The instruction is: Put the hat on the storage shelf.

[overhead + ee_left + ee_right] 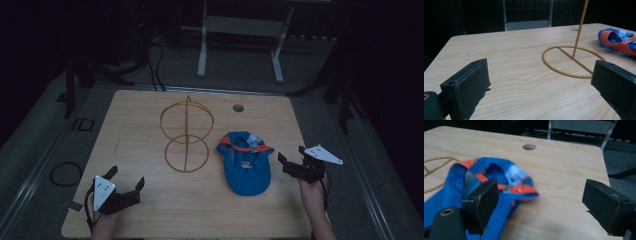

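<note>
one blue cap (pixel 246 162), one yellow wire stand (pixel 186 134), two grippers, one wooden table (pixel 150 210)

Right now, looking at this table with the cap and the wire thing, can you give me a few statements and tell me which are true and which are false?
1. The blue cap lies on the table, right of the wire stand. True.
2. The right gripper is clamped on the cap. False: its jaws are apart, holding nothing.
3. The left gripper is open. True.
4. The wire stand lies flat on its side. False: it stands upright on its ring base.
5. The table has a round hole. True.
</note>
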A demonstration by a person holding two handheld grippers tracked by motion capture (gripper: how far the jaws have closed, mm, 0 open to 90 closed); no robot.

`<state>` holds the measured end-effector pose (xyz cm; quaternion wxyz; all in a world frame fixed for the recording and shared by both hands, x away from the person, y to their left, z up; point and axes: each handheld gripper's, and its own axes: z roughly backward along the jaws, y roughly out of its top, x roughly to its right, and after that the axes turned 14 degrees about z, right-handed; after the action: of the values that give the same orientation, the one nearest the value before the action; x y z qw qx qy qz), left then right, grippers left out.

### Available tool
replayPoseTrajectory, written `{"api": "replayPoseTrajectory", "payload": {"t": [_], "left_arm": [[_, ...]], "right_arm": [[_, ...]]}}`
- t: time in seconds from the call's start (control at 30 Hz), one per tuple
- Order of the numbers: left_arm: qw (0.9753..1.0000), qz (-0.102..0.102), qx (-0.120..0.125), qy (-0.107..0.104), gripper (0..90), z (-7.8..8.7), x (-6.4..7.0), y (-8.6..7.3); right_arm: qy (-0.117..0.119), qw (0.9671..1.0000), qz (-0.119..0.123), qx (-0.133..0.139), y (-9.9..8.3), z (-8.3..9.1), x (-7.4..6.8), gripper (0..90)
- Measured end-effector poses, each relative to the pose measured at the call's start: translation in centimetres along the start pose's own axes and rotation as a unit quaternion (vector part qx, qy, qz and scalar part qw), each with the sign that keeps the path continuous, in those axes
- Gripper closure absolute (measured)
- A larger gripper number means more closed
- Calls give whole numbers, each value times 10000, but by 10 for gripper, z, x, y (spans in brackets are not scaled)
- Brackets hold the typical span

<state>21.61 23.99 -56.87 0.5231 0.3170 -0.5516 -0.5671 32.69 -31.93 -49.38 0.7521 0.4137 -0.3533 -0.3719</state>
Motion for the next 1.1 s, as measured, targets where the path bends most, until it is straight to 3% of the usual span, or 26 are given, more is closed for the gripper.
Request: {"api": "replayPoseTrajectory", "payload": {"t": [0.07,0.13,0.33,0.4,0.43,0.67,0.9,1.1], "left_arm": [[10000,-44,-22,38,22,0,1,0],[10000,-14,-38,3,22,0,0,0],[10000,49,-51,-16,22,0,-2,1],[10000,12,-52,-19,22,0,-1,1],[10000,-25,-73,-26,22,-1,-1,1],[10000,-27,-76,-37,22,-1,-2,1],[9999,-29,-89,-51,22,-3,-3,1],[10000,-30,-70,-17,22,-3,-4,1]], "right_arm": [[80,9999,71,55,8,-4,-1,137],[380,9992,14,149,15,-8,-1,137],[595,9981,51,149,30,-21,-4,131],[540,9984,64,139,32,-23,-4,131],[661,9976,88,161,36,-30,-4,131],[768,9960,455,-68,47,-60,-6,164],[1043,9920,610,-374,51,-89,-6,209],[1127,9884,767,-665,48,-112,-11,232]]}}
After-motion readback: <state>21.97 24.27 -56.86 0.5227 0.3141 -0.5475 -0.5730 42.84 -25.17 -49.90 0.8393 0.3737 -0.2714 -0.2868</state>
